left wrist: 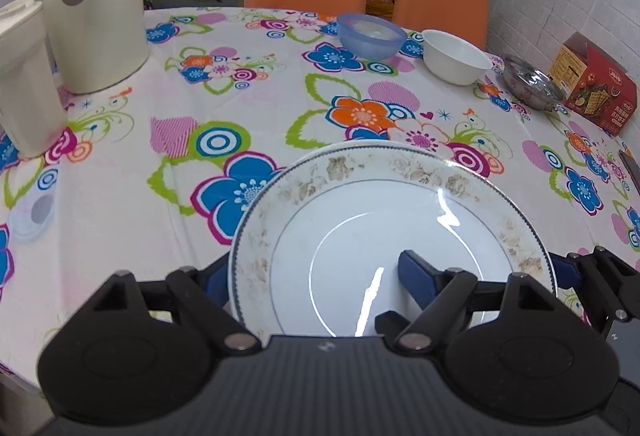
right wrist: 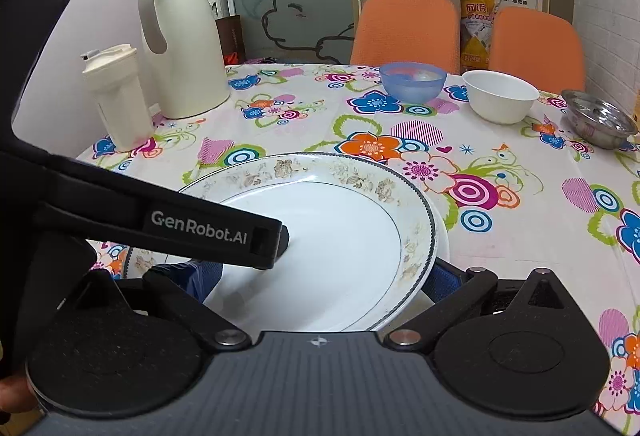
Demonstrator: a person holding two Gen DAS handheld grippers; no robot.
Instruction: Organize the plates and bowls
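A white plate with a brown floral rim (left wrist: 360,220) (right wrist: 320,236) lies close in front of both cameras. The white edge of a second plate (right wrist: 442,236) shows just beneath it. My left gripper (left wrist: 316,276) is shut on the top plate's near rim. One blue finger (left wrist: 416,272) lies on the plate and the other (left wrist: 214,282) is under it. My right gripper (right wrist: 322,278) is open, its blue fingers (right wrist: 444,280) low on either side, partly hidden under the plates. A blue bowl (left wrist: 372,36), a white bowl (left wrist: 456,56) and a steel bowl (left wrist: 532,84) stand at the far right.
A cream thermos jug (left wrist: 96,4) and a cream bottle (left wrist: 20,84) stand at the left on the flowered tablecloth (left wrist: 260,108). A red box (left wrist: 592,88) sits at the right edge. Two orange chairs (right wrist: 404,28) are behind the table.
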